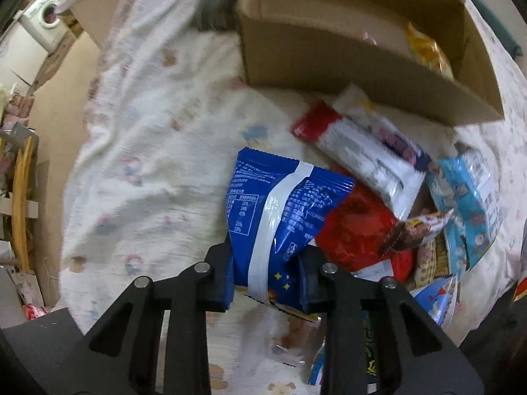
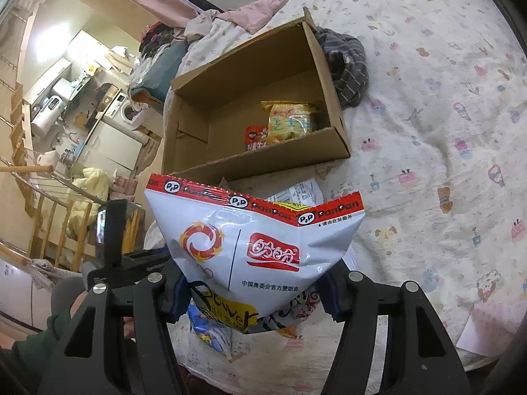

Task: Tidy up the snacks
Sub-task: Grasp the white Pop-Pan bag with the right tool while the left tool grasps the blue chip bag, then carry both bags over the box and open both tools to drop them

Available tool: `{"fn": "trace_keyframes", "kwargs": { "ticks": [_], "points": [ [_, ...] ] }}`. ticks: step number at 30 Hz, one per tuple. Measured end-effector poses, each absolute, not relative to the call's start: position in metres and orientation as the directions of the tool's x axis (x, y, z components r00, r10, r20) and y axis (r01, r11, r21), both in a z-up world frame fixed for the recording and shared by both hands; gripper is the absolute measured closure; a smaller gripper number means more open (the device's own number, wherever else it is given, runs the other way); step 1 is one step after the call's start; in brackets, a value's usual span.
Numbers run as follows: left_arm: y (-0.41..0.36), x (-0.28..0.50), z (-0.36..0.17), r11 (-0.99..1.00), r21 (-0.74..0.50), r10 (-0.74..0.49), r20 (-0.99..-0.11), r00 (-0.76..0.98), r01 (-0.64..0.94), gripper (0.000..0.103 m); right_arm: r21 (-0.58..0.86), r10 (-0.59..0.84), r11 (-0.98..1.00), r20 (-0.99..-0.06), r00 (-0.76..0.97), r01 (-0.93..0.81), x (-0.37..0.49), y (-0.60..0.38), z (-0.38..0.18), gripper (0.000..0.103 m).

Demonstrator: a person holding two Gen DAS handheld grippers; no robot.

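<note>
My left gripper [image 1: 266, 283] points down at the bed and is shut on the lower end of a blue snack bag [image 1: 283, 204] with a white seam strip. Beside that bag lies a pile of snacks: a red bag [image 1: 359, 230], a long white pack [image 1: 372, 154] and a light blue pack [image 1: 464, 204]. My right gripper [image 2: 253, 296] is shut on a white snack bag with a red top edge [image 2: 263, 243], held up in front of the open cardboard box [image 2: 257, 161]. Inside the box lie a yellow bag [image 2: 290, 121] and a small red pack [image 2: 255, 136].
The box [image 1: 329, 59] sits on a bed sheet with a cartoon print [image 2: 428, 164]. A grey striped cloth [image 2: 346, 65] lies just right of the box. A green sleeve [image 2: 33, 339] shows at the lower left. Beyond the bed edge stand a washing machine [image 1: 46, 16] and wooden rails.
</note>
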State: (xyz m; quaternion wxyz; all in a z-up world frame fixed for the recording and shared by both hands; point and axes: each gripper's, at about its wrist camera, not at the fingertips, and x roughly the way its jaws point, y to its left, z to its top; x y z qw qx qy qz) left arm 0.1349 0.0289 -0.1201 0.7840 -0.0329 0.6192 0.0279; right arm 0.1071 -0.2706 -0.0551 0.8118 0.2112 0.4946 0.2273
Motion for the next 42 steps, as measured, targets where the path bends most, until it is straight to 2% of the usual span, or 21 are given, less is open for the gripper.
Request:
{"fn": "trace_keyframes", "kwargs": {
  "ticks": [13, 25, 30, 42],
  "points": [
    [0.038, 0.121, -0.074, 0.988, -0.031, 0.025, -0.933, 0.358, -0.150, 0.078, 0.516, 0.541, 0.835, -0.708, 0.453, -0.191, 0.101, -0.263, -0.039, 0.039],
    [0.023, 0.137, 0.010, 0.991, -0.099, -0.044, -0.867, 0.497, -0.085, 0.078, 0.562, 0.583, 0.796, -0.617, 0.528, -0.222, 0.123, -0.259, 0.014, 0.039],
    [0.016, 0.159, 0.021, 0.991, -0.114, -0.067, -0.864, 0.500, -0.064, 0.078, 0.540, 0.578, 0.804, -0.607, 0.546, -0.250, 0.150, -0.251, 0.034, 0.039],
    [-0.006, 0.214, 0.031, 0.999, -0.032, -0.036, -0.831, 0.555, 0.018, 0.078, 0.498, 0.560, 0.823, -0.624, 0.545, -0.274, 0.213, -0.229, 0.034, 0.039]
  ]
}}
